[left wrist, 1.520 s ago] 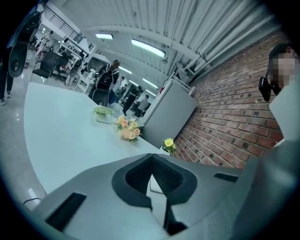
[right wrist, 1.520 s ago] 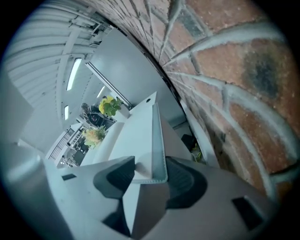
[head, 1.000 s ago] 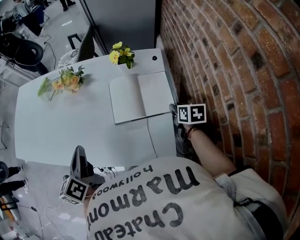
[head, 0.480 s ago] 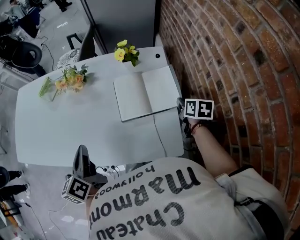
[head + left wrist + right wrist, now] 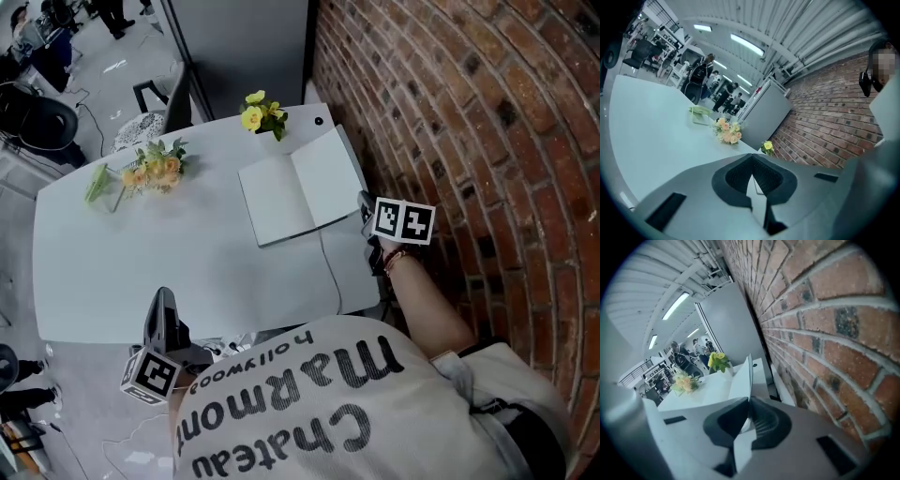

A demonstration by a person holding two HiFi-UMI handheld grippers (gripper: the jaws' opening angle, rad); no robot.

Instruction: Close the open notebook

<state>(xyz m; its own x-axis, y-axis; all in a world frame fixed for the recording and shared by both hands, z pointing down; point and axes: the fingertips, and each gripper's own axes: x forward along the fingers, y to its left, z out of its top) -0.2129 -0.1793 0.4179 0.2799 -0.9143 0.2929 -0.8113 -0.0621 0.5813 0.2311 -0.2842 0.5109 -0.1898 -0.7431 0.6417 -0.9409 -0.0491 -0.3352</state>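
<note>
The right gripper (image 5: 750, 398) is closing on the notebook (image 5: 300, 187), left gripper (image 5: 752, 157) closed empty, shirt (image 5: 309, 403) reading "hollywood".

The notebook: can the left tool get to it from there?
Probably, at a stretch: only bare table lies between the left tool and the notebook. The right tool is closing its jaws on the right leaf.

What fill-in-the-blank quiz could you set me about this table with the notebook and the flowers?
1. The notebook on the white table lies ___, with its pages showing.
2. The wall beside the table is built of ___.
3. The flowers closest to the notebook are ___ in colour.
4. The left gripper holds ___.

Missing words: open; brick; yellow; nothing.
</note>
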